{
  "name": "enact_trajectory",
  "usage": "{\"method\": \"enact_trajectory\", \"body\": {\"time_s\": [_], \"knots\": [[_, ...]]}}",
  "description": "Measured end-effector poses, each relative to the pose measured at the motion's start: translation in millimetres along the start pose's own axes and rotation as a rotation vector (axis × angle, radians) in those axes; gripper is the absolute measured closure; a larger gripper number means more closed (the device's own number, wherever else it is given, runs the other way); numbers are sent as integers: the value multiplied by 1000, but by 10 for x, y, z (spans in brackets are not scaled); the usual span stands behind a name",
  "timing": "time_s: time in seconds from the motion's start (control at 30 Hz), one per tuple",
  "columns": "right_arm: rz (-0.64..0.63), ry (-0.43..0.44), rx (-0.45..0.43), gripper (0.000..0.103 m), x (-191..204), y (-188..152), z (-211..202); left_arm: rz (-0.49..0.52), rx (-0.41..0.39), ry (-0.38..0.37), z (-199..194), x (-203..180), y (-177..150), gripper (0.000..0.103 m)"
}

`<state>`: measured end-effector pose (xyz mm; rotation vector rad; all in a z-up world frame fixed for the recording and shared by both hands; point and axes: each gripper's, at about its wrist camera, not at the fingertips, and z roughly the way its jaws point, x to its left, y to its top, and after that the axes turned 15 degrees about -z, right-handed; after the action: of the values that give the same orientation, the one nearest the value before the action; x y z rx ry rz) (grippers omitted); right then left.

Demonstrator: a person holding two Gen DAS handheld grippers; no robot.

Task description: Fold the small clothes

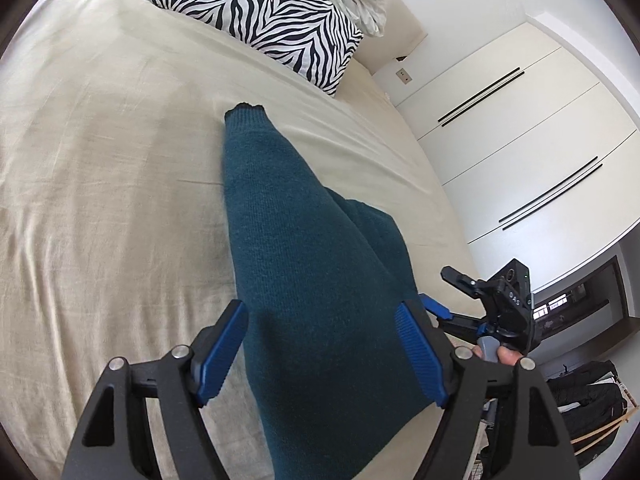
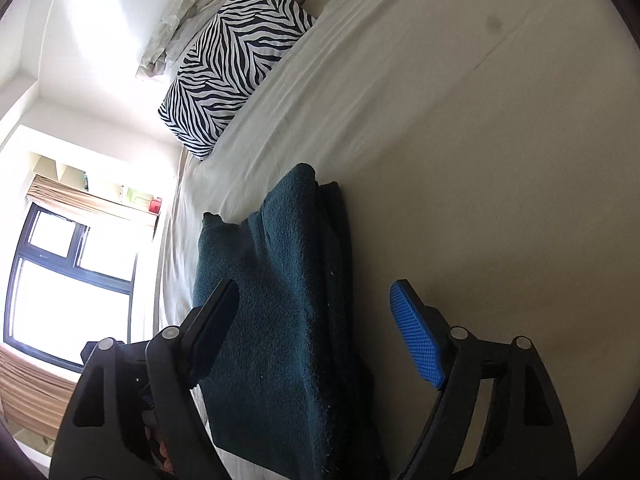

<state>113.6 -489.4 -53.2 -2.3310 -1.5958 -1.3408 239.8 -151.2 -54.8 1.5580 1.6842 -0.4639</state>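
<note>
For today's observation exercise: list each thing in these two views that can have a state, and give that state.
Teal sweater: folded, flat on the bed, held by neither gripper.
Left gripper: jaws open, astride the sweater.
Right gripper: jaws open.
Zebra pillow: lying at the bed's head.
Wardrobe doors: closed.

A dark teal knit sweater [image 1: 304, 264] lies folded lengthwise on the beige bed [image 1: 100, 200], cuff end pointing toward the headboard.

Zebra pillow [image 1: 264, 12] on beige bedsheet [image 1: 100, 168]; white wardrobe [image 1: 520, 140]; window [image 2: 68, 280].
</note>
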Motion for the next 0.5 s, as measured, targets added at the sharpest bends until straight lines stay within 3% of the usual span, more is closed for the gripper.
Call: {"method": "enact_trajectory", "body": {"time_s": [0.1,0.17,0.23,0.3,0.5], "knots": [[-43,-1,122,36,45,-24,251,-49,82,36,283,131,90,23],[-79,3,184,54,107,-57,443,-90,137,43,459,222,118,23],[-78,-11,198,64,120,-54,547,-84,142,42,540,225,126,24],[-75,-17,201,70,129,-44,602,-70,145,68,585,195,130,39],[-198,-166,202,82,477,-31,619,-32,140,123,532,111,93,56]]}}
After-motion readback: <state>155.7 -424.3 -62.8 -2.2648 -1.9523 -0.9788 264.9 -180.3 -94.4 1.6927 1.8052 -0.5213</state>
